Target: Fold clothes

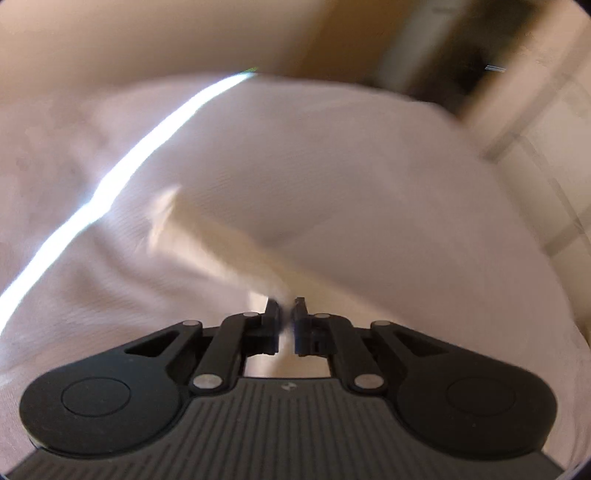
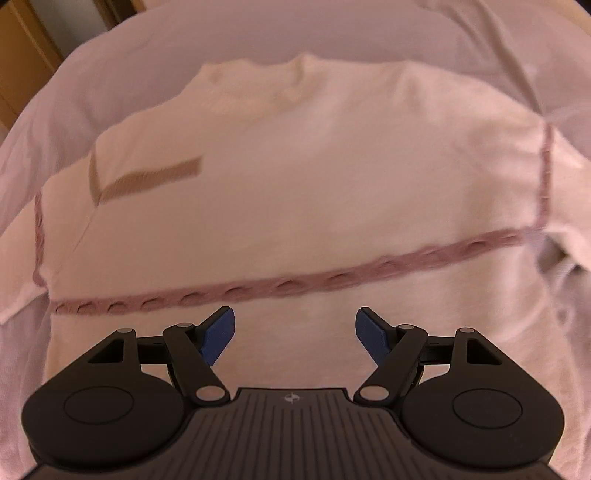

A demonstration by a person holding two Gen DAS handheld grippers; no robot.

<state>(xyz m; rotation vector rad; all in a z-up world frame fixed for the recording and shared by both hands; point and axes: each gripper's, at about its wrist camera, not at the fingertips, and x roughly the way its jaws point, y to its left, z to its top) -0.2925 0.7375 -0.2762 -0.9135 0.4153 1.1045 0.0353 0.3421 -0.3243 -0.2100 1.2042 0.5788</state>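
A pale pink bedsheet (image 2: 258, 33) covers the surface (one bright light streak (image 1: 147, 147) crosses it), wooden furniture (image 2: 22, 55) behind.

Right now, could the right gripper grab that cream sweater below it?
Probably yes: the right gripper hangs open just over the cream sweater, which lies spread on the pink sheet, with nothing between.
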